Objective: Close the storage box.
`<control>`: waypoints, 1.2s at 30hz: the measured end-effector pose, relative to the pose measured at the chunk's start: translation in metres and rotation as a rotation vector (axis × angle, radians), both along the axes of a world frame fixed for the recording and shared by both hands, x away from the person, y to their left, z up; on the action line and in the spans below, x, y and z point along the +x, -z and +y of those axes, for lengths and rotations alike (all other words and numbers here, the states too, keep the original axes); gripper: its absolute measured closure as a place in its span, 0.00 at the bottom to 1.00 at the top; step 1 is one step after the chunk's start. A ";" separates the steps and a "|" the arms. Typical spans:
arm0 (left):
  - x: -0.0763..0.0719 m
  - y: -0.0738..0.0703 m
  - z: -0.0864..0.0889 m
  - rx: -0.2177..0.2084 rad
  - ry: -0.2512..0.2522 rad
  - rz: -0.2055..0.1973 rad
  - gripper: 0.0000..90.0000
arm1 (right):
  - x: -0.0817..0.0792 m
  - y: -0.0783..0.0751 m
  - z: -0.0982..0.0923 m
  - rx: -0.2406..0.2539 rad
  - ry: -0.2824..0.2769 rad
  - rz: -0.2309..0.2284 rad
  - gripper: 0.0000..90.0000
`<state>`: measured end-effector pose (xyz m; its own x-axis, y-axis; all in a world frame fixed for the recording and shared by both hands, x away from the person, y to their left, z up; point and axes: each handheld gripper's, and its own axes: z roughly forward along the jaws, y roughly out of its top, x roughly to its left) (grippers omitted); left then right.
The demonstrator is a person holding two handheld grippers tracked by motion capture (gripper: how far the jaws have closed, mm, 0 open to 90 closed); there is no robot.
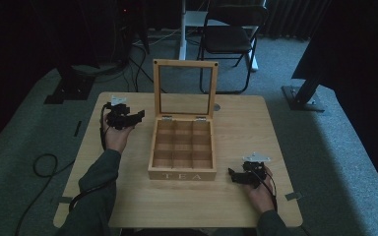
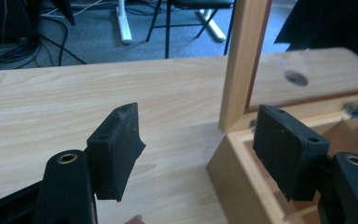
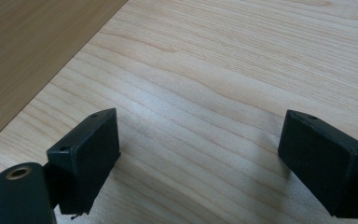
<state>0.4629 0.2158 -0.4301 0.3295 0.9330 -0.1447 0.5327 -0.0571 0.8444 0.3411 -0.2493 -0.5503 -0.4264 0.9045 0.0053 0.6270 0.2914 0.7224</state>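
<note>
Black pads of the left claw [image 2: 196, 154] stand spread and empty, one over bare tabletop [image 2: 74, 102], the other over the near left corner of the wooden tea box [image 2: 242, 177]. From the high view that box [image 1: 182, 157] sits mid-tabletop, its glass-paned lid [image 1: 185, 88] upright, its nine compartments bare, "TEA" on the front. Left claw [image 1: 137, 116] hovers just left of the hinge side. Right claw [image 1: 232, 175], also spread and empty, lies near the box's front right corner, apart from it
</note>
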 end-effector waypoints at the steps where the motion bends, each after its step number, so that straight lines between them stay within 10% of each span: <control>1: 0.001 -0.001 -0.002 -0.002 0.002 0.000 0.35 | 0.000 0.000 0.000 0.000 0.000 0.000 0.14; 36: 0.047 -0.019 -0.053 0.094 0.059 -0.035 0.33 | 0.000 0.000 0.000 -0.001 0.002 0.000 0.14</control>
<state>0.5103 0.1629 -0.4115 0.3873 0.9208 -0.0448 0.4963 -0.1673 0.8519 0.3409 -0.2492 -0.5504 -0.4246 0.9054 0.0043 0.6273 0.2907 0.7224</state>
